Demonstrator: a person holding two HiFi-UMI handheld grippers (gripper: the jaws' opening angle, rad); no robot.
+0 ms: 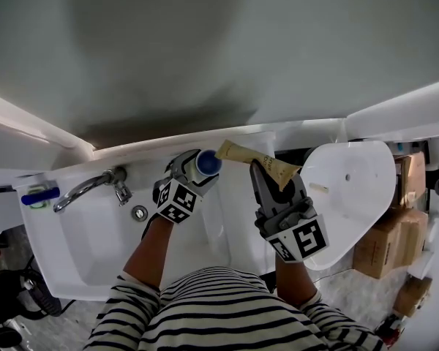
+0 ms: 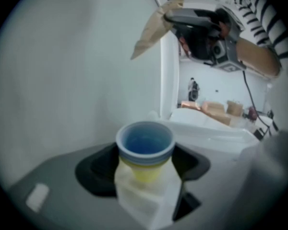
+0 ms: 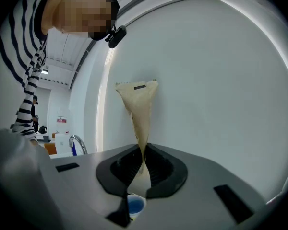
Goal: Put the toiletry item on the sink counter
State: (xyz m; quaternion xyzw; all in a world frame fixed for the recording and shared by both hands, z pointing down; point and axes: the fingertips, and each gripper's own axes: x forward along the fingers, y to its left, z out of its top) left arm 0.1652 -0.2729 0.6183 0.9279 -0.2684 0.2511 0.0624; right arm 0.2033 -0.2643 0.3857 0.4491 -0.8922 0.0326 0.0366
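A flat beige tube [image 1: 252, 159] sticks out up and to the left from my right gripper [image 1: 269, 175], whose jaws are shut on it. In the right gripper view the tube [image 3: 138, 104] stands up from the pinched jaws of the right gripper [image 3: 143, 164], crimped end on top, and a small blue cap [image 3: 134, 206] shows beneath. My left gripper [image 1: 197, 168] is shut on a blue-capped item [image 1: 207, 162]. In the left gripper view that item [image 2: 145, 147] has a yellow body between the white pads [image 2: 129, 186]. Both grippers hang over the right side of the white sink [image 1: 73, 269].
A chrome faucet [image 1: 88, 185] and a drain [image 1: 139, 213] are at the sink's left. A blue object [image 1: 40, 195] lies on the far left rim. A white oval panel [image 1: 355, 196] and cardboard boxes [image 1: 395, 225] stand to the right. The wall rises just behind the counter ledge [image 1: 146, 151].
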